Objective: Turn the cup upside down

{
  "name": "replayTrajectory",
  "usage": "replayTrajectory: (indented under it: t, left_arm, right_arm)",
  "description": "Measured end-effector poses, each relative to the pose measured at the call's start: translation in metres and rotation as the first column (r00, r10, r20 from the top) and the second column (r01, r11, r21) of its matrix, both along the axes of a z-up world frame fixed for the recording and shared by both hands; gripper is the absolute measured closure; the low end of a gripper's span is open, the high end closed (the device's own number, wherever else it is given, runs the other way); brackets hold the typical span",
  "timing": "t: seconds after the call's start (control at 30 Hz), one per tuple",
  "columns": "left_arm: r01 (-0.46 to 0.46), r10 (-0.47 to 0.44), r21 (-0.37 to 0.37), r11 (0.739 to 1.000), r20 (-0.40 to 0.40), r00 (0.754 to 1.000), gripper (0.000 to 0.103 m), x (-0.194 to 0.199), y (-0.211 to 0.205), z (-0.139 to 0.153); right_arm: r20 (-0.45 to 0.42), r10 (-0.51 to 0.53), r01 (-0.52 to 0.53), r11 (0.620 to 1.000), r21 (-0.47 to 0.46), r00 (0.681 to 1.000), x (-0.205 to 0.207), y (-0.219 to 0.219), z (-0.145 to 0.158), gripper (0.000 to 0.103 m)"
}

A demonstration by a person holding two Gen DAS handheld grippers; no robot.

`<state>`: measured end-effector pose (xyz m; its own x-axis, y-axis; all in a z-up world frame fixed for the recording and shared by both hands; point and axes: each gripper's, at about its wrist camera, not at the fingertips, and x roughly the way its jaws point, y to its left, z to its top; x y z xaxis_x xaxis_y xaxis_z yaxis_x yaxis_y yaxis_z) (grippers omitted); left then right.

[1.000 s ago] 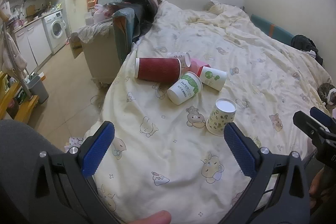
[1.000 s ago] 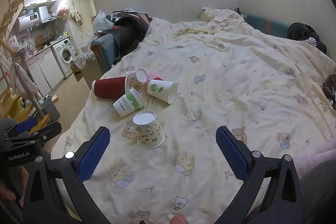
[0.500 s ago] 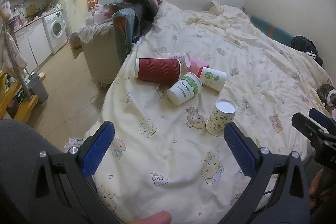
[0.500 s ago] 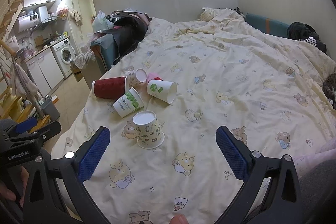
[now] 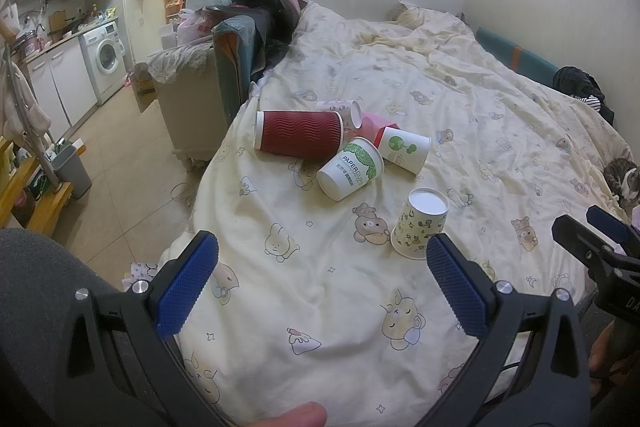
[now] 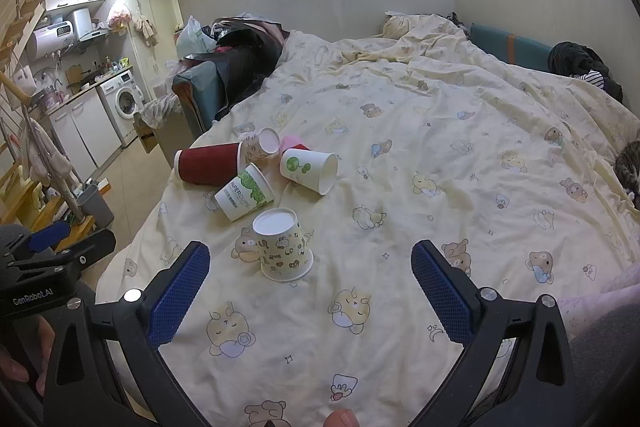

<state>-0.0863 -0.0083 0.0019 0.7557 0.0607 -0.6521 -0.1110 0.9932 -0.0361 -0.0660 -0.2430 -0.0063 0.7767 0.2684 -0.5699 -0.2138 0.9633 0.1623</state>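
A patterned paper cup (image 5: 420,225) stands upside down on the cream bedspread, also in the right wrist view (image 6: 282,245). Behind it lie several cups on their sides: a red ribbed cup (image 5: 298,135), a white-and-green PAPERCUPS cup (image 5: 351,169), a white cup with a green tree (image 5: 404,149) and a small patterned cup (image 5: 340,111). My left gripper (image 5: 322,287) is open and empty, near the bed's front edge. My right gripper (image 6: 310,293) is open and empty, just in front of the upturned cup; it also shows in the left wrist view (image 5: 600,243).
The bed's left edge (image 5: 208,183) drops to a tiled floor with a grey bin (image 5: 72,171). An armchair piled with clothes (image 5: 224,67) stands beside the bed. A cat (image 5: 624,179) lies at the bed's right edge. A washing machine (image 5: 105,57) stands far left.
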Motion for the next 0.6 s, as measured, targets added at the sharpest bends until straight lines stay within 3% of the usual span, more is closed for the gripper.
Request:
replayTrajectory:
  t: [0.6]
  left_arm:
    - [0.001, -0.001, -0.001, 1.000, 0.000, 1.000, 0.000, 0.0009, -0.0009, 0.0001]
  right_arm:
    - [-0.007, 0.000, 0.000, 1.000, -0.001, 1.000, -0.0010, -0.0019, -0.0029, 0.000]
